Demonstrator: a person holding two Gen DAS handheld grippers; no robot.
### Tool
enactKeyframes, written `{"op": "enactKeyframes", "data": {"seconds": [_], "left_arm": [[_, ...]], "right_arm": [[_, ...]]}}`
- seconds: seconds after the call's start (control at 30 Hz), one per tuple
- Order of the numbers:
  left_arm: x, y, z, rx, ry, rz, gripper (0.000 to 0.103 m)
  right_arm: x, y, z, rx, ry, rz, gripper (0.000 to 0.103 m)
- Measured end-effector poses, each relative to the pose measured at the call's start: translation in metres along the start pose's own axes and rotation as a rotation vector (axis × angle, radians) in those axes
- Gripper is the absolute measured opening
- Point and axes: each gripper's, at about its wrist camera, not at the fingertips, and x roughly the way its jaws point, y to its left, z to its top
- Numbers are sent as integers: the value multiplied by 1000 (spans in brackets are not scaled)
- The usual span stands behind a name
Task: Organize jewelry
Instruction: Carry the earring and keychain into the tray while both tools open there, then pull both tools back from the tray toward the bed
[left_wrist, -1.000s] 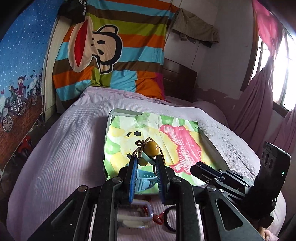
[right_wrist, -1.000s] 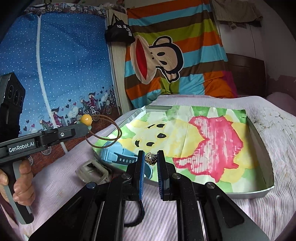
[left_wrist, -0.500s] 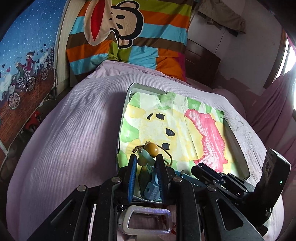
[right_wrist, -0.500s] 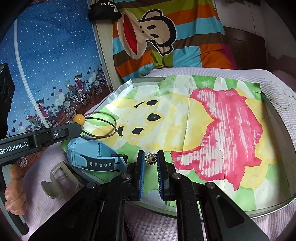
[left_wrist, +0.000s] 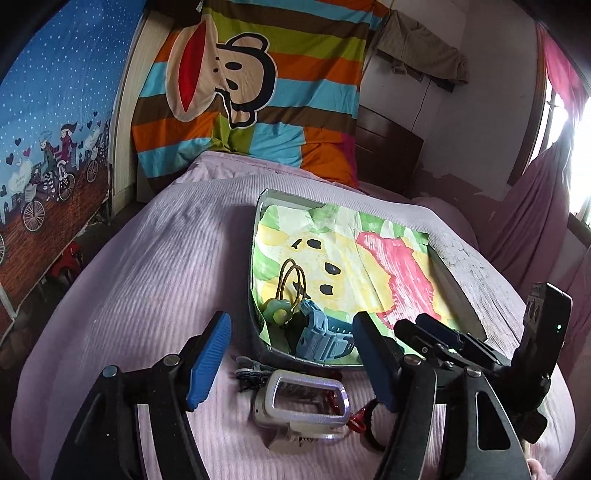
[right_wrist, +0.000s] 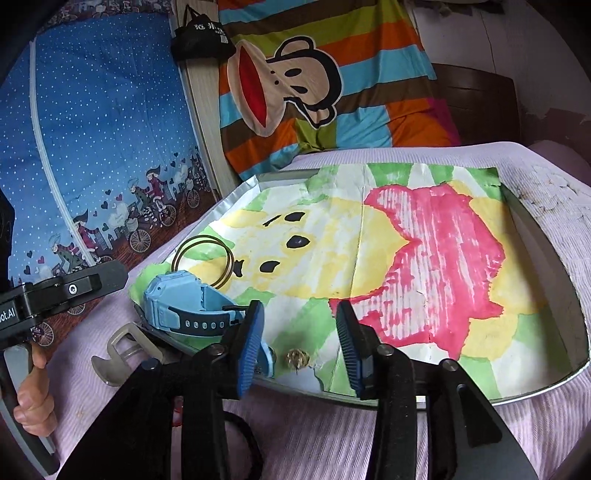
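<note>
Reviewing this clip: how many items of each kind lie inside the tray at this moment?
In the tray:
blue watch: 1
brown hair tie with a flower and a bead: 1
small gold trinket: 1
Total: 3

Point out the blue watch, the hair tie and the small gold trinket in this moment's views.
blue watch (right_wrist: 173, 299), right wrist view, on its case.
hair tie (left_wrist: 279, 315), left wrist view, on its yellow bead.
small gold trinket (right_wrist: 297, 358), right wrist view, on its middle.
</note>
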Motion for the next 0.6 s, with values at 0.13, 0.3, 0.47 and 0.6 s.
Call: {"op": "enactKeyframes", "data": {"seconds": [0.13,0.3,0.47,0.6], "left_arm": [[-22,-2,-8,27,-75,25,88],[-43,-1,-19,37,-142,85,102],[-62,-2,-30,80,-194,137,103],[-72,-5,-39,123,-220,160,103]], "right_arm": [[-23,2,-3,-8,-69,-12,57],[-57,8,-9,-19,-178,-45,76],[-88,18,-19,-48,-265,-80,95],[-112,25,-28,-64,-313,-99,102]]}}
